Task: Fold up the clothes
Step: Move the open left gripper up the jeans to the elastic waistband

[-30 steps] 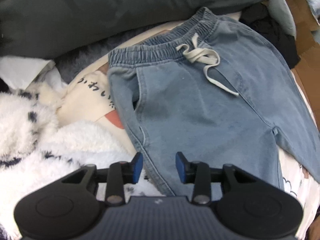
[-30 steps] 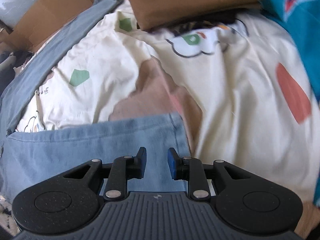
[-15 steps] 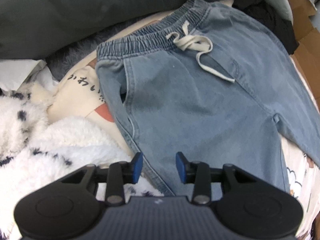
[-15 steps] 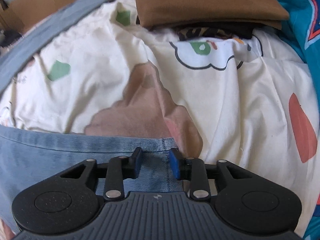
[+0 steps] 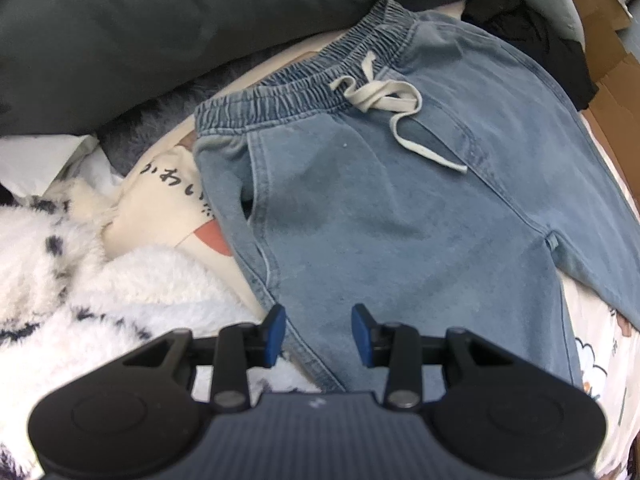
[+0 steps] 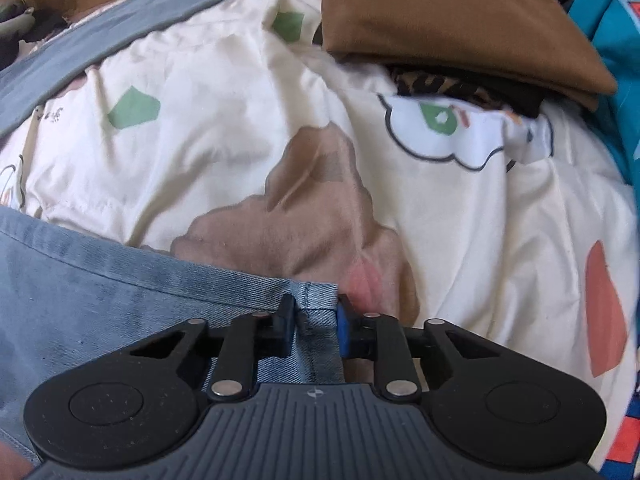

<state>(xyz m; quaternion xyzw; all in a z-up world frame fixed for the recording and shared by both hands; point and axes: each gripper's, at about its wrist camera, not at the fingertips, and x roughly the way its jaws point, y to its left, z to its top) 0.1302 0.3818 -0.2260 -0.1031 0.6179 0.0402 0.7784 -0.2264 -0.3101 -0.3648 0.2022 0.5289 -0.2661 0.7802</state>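
Light blue denim pants [image 5: 400, 208] lie flat on the bed, with the elastic waistband [image 5: 304, 88] and white drawstring [image 5: 384, 96] at the far end. My left gripper [image 5: 319, 334] hovers open over the outer seam of the near leg, holding nothing. In the right wrist view, that leg's hem [image 6: 316, 300] lies between the fingers of my right gripper [image 6: 315, 322]. Its jaws straddle the hem's corner with a wide gap and press nothing. The other leg [image 6: 120, 36] stretches across the far left.
A cream cartoon-print sheet [image 6: 240, 120] covers the bed. Folded brown cloth [image 6: 440, 20] lies on a dark patterned piece at the far right, beside teal fabric [image 6: 616, 60]. A white fluffy blanket [image 5: 80, 280], a dark grey pillow [image 5: 160, 20], black clothing [image 5: 552, 48] and cardboard [image 5: 612, 80] ring the pants.
My right gripper has moved forward over the leg until the hem corner sits between its fingers. The left gripper has shifted slightly over the thigh seam and stays open.
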